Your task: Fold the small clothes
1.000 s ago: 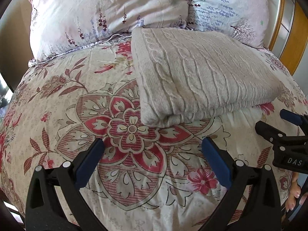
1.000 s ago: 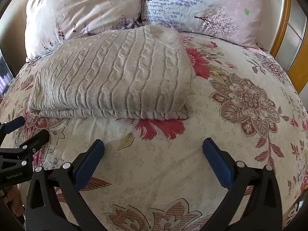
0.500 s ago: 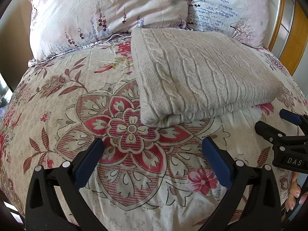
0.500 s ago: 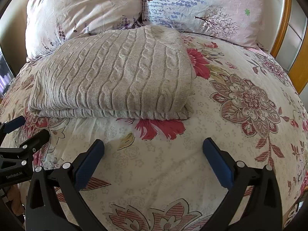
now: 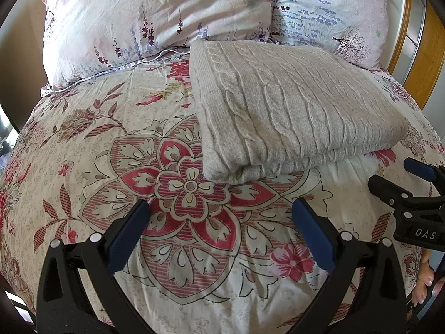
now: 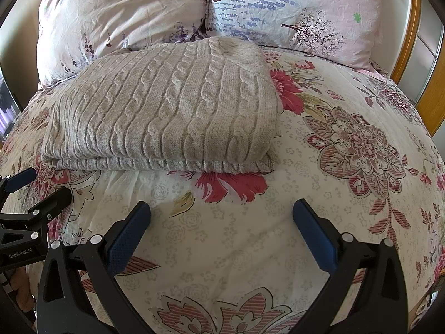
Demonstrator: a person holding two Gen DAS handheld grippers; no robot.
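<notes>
Resting folded on the bed (image 5: 83, 144), near the pillows (image 5: 155, 16): sweater (image 5: 292, 111). Left gripper (image 5: 221, 217) and right gripper (image 6: 221, 217) both wide, empty, short of it. Knit likely soft, bulky, floppy; pinch near hem corners.

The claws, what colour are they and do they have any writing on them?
Each claw is black with two long fingers, blue pads on the tips and small silver screws. The left claw bears white letters "GenRobot.AI", read in the right wrist view. The right claw bears white letters "DAS", read in the left wrist view. No cables or sleeves show.
</notes>
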